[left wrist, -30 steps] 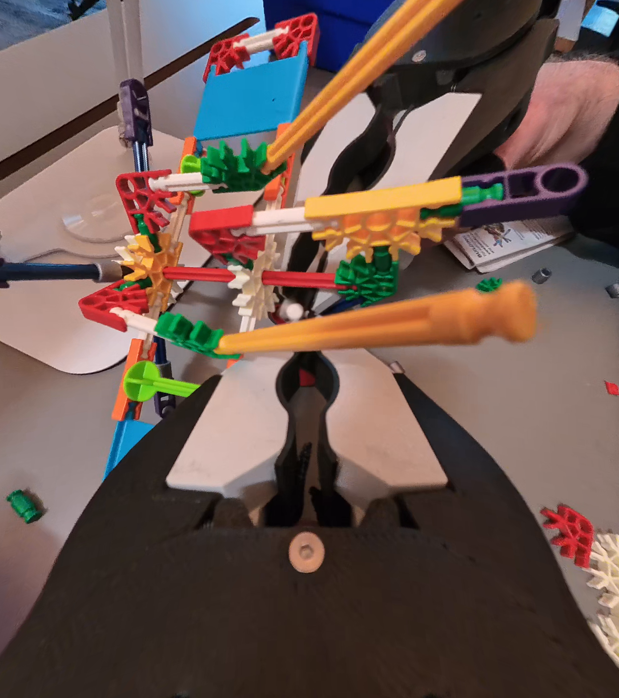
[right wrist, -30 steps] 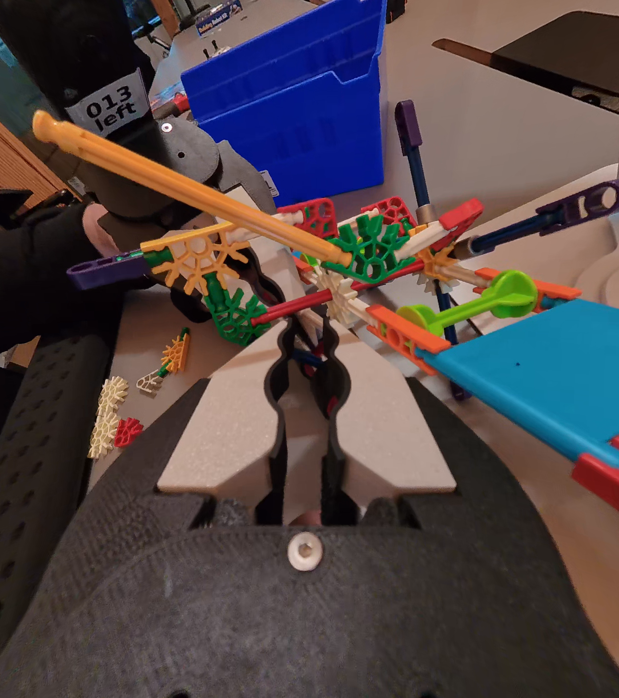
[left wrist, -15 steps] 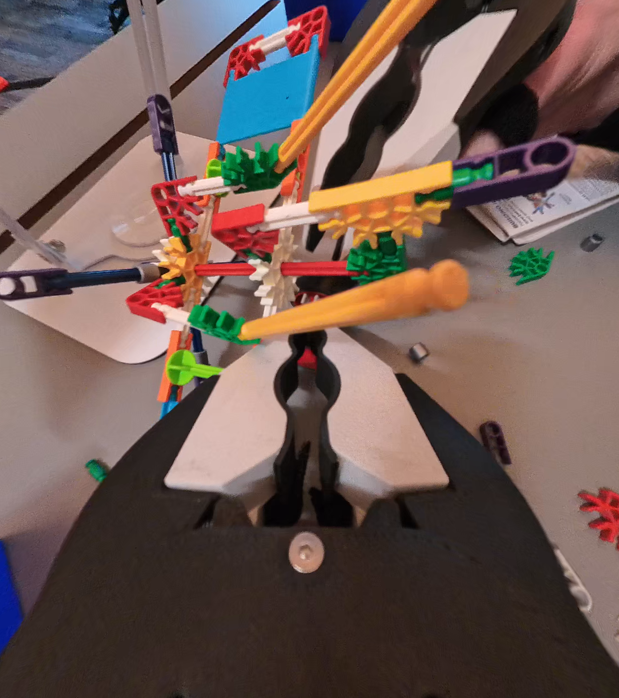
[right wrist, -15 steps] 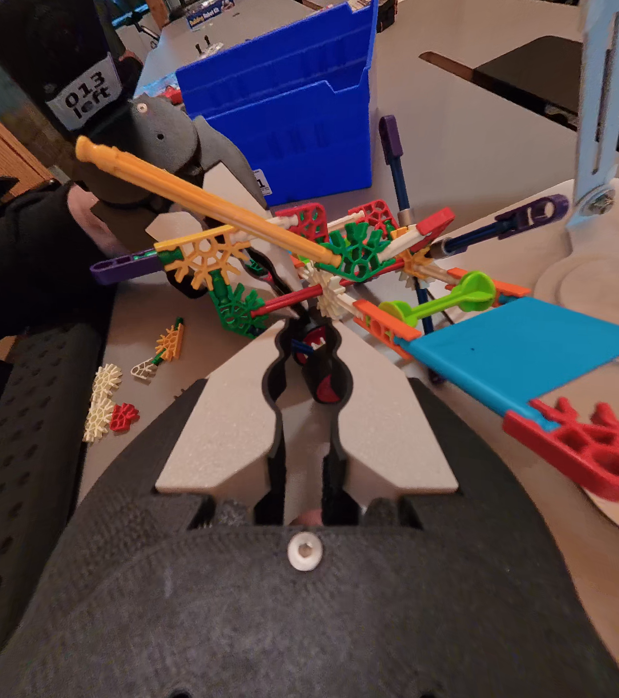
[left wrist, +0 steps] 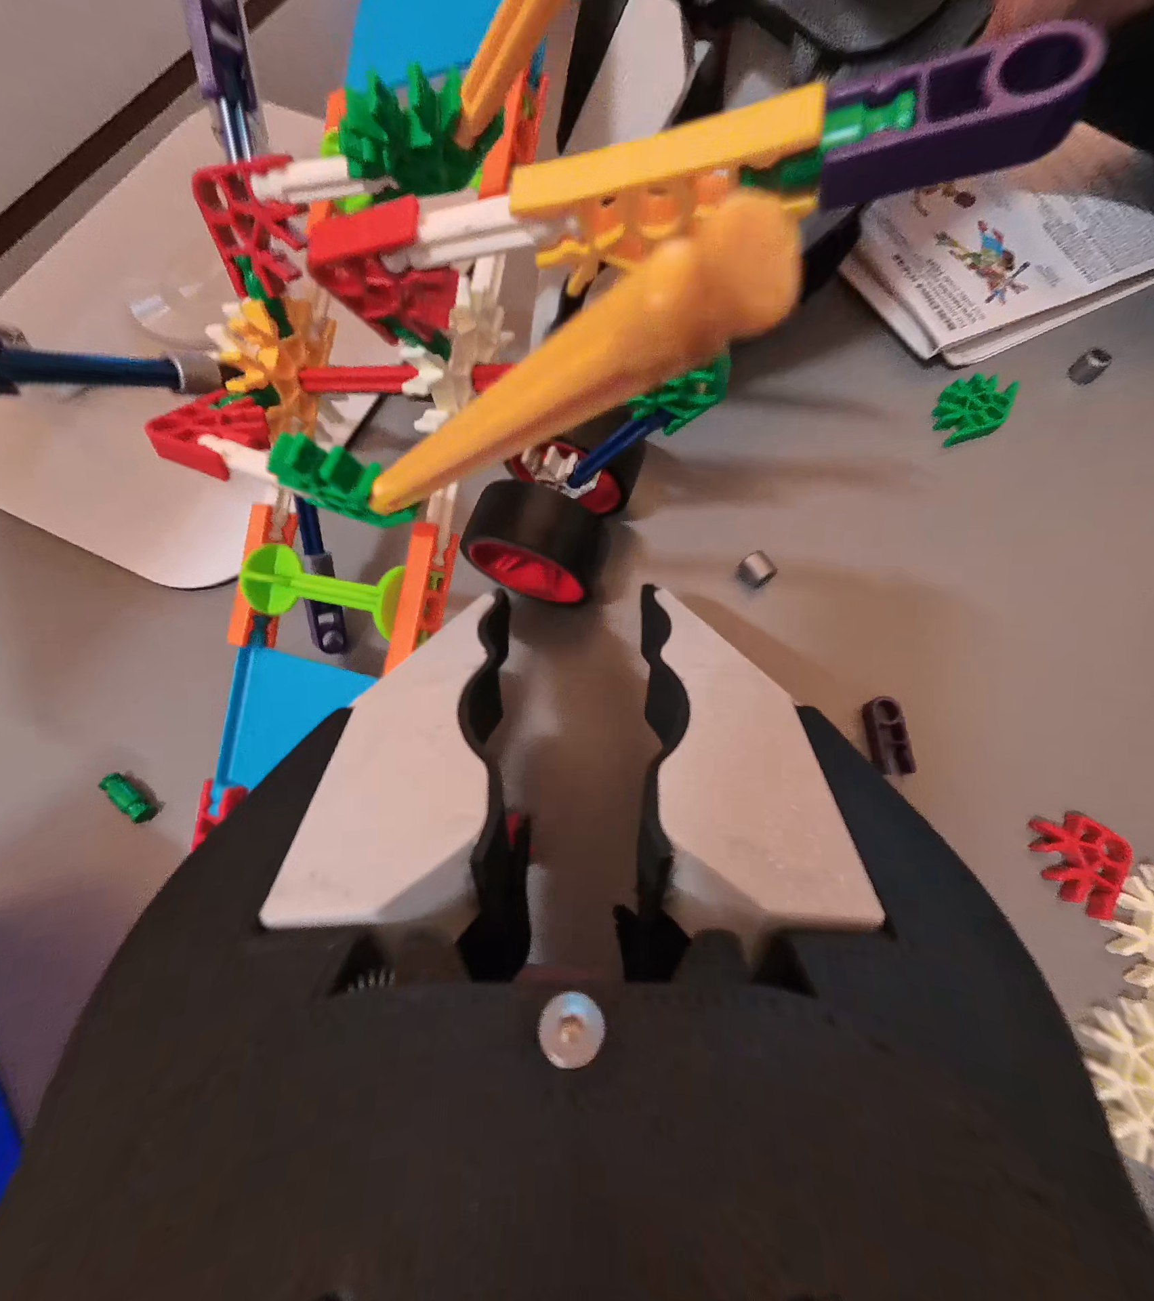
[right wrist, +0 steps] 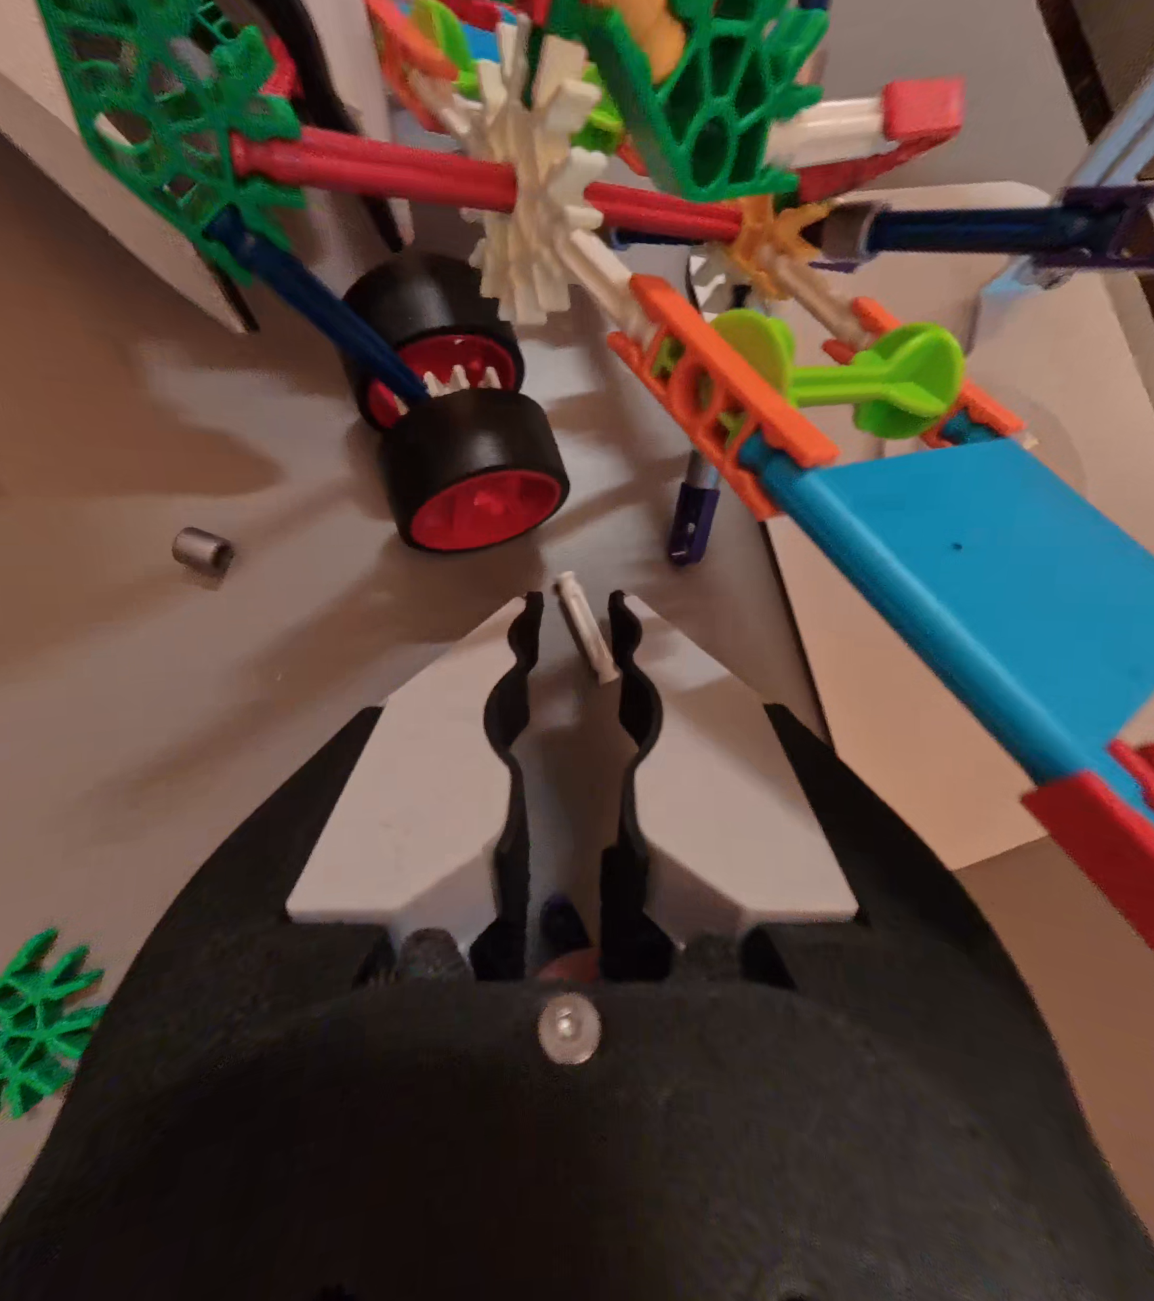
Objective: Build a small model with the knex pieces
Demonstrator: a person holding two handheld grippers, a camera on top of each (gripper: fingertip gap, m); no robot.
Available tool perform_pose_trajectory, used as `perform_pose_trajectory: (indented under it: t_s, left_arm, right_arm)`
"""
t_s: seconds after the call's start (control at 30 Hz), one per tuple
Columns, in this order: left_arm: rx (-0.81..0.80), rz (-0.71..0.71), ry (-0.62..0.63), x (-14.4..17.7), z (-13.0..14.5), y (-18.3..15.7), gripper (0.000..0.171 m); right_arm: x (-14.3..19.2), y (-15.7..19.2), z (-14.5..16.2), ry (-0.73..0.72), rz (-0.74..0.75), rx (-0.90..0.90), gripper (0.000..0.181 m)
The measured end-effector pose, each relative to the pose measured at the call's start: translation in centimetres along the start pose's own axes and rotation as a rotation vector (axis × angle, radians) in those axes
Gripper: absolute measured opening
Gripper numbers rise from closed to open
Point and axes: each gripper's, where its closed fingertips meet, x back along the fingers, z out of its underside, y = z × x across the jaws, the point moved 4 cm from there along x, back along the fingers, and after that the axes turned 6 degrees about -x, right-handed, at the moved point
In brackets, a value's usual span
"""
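We see both grippers parted and empty – left gripper (left wrist: pixel 570 598) just short of the black-and-red wheel pair (left wrist: pixel 537 545) under the toy model (left wrist: pixel 377 296), right gripper (right wrist: pixel 574 598) straddling a loose white rod (right wrist: pixel 584 626) – so any nudge could roll the wheels or flick that rod.

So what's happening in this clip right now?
Both grippers are open and hold nothing. The left gripper faces a pair of black wheels with red hubs under a colourful rod-and-connector toy model standing on the table. The right gripper sits over a small white rod lying loose between its fingers.
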Motion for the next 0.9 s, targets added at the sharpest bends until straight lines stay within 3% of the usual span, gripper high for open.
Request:
perform_pose_trajectory:
  t_s: [0.1,0.37,0.57,0.7,0.9]
  left_arm:
    - [0.006,-0.013,-0.002,0.0,0.1,0.3,0.038]
    - [-0.002,-0.071,-0.023,0.6,-0.1,1.2,0.040]
    - [-0.106,-0.180,-0.173,2.6,-2.5,1.2,0.019]
    - [-0.139,-0.266,-0.201,2.4,-2.8,2.0,0.023]
    - [-0.193,-0.353,-0.191,1.3,-3.0,3.0,0.027]
  right_arm:
    - [-0.2,-0.2,0.0,0.027,0.021,0.016,0.004]
    - [0.4,-0.2,0.5,0.017,0.010,-0.065,0.002]
    - [1.9,-0.2,-2.5,-0.247,-0.072,-0.267,0.002]
    - [1.5,-0.4,-4.1,-0.379,-0.142,-0.398,0.001]
    - [0.4,-0.7,-5.0,-0.421,-0.224,-0.488,0.004]
